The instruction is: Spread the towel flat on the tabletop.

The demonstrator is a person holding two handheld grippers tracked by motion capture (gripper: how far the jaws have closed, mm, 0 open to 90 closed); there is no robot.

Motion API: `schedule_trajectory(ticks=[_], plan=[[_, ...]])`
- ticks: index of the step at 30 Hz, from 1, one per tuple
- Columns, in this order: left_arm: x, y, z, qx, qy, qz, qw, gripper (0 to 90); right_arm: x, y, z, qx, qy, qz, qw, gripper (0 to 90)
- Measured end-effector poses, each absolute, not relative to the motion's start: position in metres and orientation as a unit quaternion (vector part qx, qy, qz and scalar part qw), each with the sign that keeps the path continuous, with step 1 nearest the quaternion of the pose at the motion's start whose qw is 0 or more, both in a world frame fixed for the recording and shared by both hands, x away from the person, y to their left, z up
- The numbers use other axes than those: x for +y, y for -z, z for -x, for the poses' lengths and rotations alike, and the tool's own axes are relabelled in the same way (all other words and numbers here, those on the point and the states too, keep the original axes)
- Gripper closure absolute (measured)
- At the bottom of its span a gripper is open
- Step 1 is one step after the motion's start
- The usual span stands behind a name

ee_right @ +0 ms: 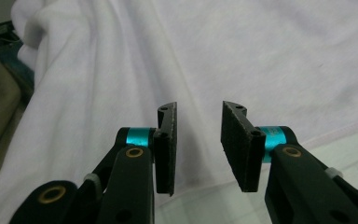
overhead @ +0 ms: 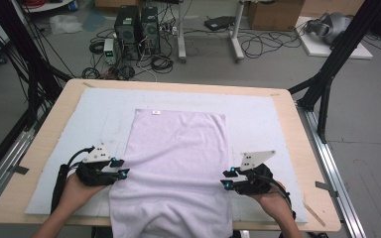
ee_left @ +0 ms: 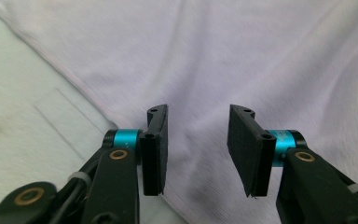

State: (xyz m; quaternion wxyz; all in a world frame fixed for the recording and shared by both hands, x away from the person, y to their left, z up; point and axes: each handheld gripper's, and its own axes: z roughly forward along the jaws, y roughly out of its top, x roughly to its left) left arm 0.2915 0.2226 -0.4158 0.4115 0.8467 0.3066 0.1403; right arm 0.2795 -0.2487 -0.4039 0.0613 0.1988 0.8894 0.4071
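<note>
A pale lilac towel point(overhead: 176, 163) lies flat along the middle of the table and hangs over the near edge. My left gripper point(overhead: 122, 167) sits at the towel's left edge, its jaws apart above the cloth point(ee_left: 261, 60), nothing pinched between the pads point(ee_left: 158, 149). At the towel's right edge my right gripper point(overhead: 227, 178) also stands open over the fabric point(ee_right: 242, 51), with the hem running under its right jaw. A small white label point(overhead: 155, 112) marks the towel's far end.
A light blue-grey mat point(overhead: 258, 124) covers the wooden table point(overhead: 302, 148). Black frame struts point(overhead: 327, 74) rise at both far corners. Computers point(overhead: 136, 29) and cables lie on the floor beyond the table.
</note>
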Motion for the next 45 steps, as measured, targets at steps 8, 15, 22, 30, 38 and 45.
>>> schedule_trajectory(ticks=[8, 15, 22, 30, 38, 45], plan=[[0.206, 0.424, -0.345, 0.358, -0.15, -0.84, 0.379, 56.2, -0.237, 0.42, -0.329, 0.89, -0.376, -0.241, 0.088, 63.6], [0.196, 0.435, -0.361, 0.366, -0.16, -0.852, 0.339, 86.3, -0.236, 0.44, -0.357, 0.884, -0.37, -0.274, 0.074, 79.9], [0.2, 0.435, -0.377, 0.397, -0.208, -0.826, 0.341, 88.0, -0.232, 0.428, -0.373, 0.888, -0.352, -0.278, 0.103, 88.5], [0.207, 0.425, -0.383, 0.394, -0.197, -0.812, 0.383, 70.9, -0.237, 0.419, -0.388, 0.871, -0.367, -0.302, 0.127, 76.3], [0.22, 0.409, -0.337, 0.338, -0.184, -0.827, 0.41, 59.3, -0.239, 0.393, -0.34, 0.869, -0.408, -0.25, 0.129, 64.5], [0.218, 0.42, -0.286, 0.312, -0.156, -0.841, 0.413, 53.5, -0.231, 0.412, -0.286, 0.88, -0.417, -0.207, 0.096, 56.4]])
